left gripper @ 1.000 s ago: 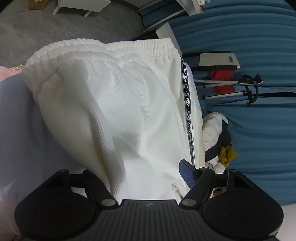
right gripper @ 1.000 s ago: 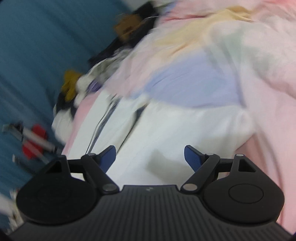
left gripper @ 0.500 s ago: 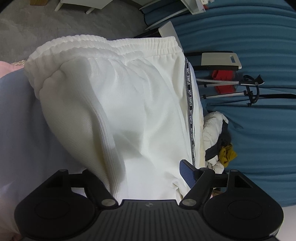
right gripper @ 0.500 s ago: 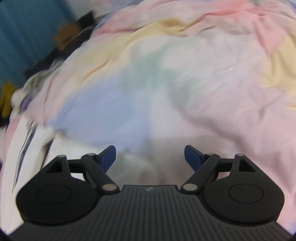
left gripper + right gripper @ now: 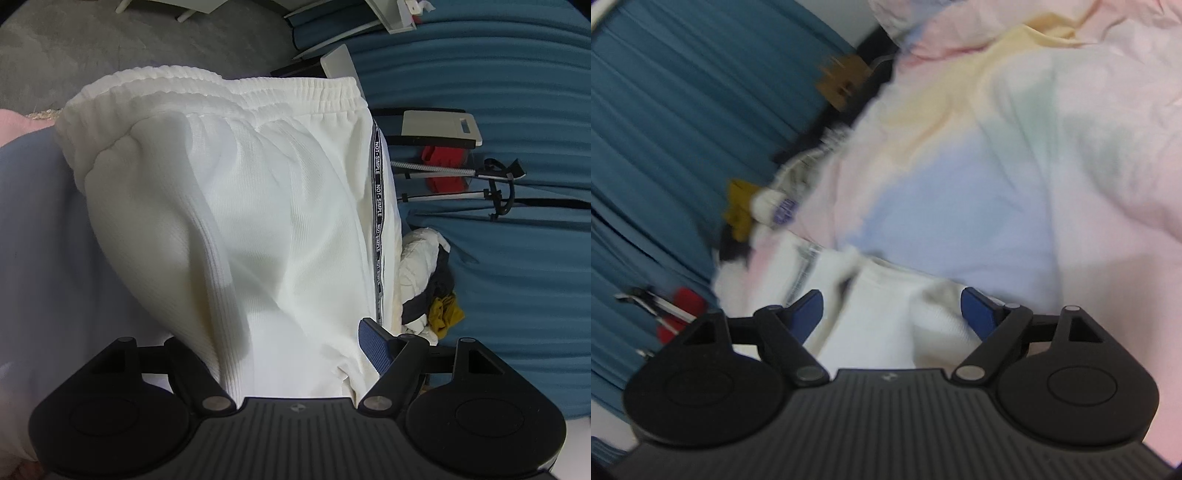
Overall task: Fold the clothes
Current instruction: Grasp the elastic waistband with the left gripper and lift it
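Right gripper (image 5: pixel 889 314) swung back over white trousers (image 5: pixel 258 221) on pastel sheet (image 5: pixel 1052 184), jaws apart; left gripper (image 5: pixel 295 354) unmoved, apparently clamped on trouser fabric; risk: hasty, blurred approach pinches sheet too.

Garment: white shorts (image 5: pixel 258 206), elastic waistband at far end.
Left gripper (image 5: pixel 295 354): fabric bunched between its fingers; left finger hidden.
Backdrop: blue curtain (image 5: pixel 517 277).

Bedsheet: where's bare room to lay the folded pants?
Free: the pastel bedsheet beyond the right claw, lavender and pink patches, wrinkled but bare. Also the strip left of the white pants. Crowded: the clothes pile against the blue curtain.
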